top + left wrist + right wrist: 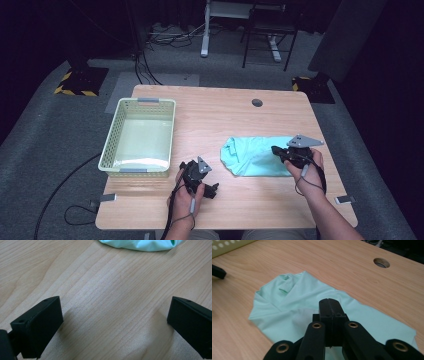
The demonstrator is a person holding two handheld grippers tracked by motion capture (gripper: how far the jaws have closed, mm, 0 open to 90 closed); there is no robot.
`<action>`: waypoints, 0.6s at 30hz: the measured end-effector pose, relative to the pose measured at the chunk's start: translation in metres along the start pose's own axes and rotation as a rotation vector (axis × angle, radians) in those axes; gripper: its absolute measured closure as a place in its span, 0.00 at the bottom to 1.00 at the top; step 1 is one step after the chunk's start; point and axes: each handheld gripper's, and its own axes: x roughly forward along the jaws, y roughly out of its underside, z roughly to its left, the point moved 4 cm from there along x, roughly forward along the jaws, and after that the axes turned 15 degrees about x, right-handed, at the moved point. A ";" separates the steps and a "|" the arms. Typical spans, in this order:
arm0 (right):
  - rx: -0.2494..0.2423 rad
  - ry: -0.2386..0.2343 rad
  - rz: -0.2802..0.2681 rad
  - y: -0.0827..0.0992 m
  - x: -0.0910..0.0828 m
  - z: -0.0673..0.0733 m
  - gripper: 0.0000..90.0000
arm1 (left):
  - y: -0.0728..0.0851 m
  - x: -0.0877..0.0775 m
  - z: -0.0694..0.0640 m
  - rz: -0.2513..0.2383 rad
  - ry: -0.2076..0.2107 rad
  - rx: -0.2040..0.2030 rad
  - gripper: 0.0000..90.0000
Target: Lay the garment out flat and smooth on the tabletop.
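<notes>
A mint-green cloth [250, 156] lies crumpled on the right half of the wooden table [210, 120]. My right gripper [276, 150] is over the cloth's right part, held in a hand. In the right gripper view its jaws are pressed together [329, 301], and the cloth's [287, 305] creases run up to the tips, so a fold looks pinched there. My left gripper [202, 179] rests low near the table's front, left of the cloth. Its jaws stand wide apart [115, 312] over bare wood, and the cloth's edge [140, 245] lies far ahead of them.
A pale green perforated basket [112, 145] sits on the table's left side, holding nothing. A round cable hole [257, 102] is in the tabletop at the back. Bare wood lies between basket and cloth. Chair and desk legs stand on the carpet beyond.
</notes>
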 end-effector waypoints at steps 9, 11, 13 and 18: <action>-0.060 -0.041 -0.030 0.022 -0.046 0.018 1.00 | 0.000 0.000 0.000 -0.001 0.000 0.002 0.00; -0.064 -0.045 -0.032 0.025 -0.051 0.020 1.00 | 0.000 0.000 0.000 -0.001 0.000 0.002 0.00; -0.074 -0.060 -0.032 0.037 -0.064 0.024 1.00 | 0.000 0.000 0.000 -0.001 -0.001 0.003 0.00; -0.087 -0.068 -0.013 0.062 -0.081 0.030 1.00 | 0.000 0.000 0.000 -0.002 0.000 0.001 0.00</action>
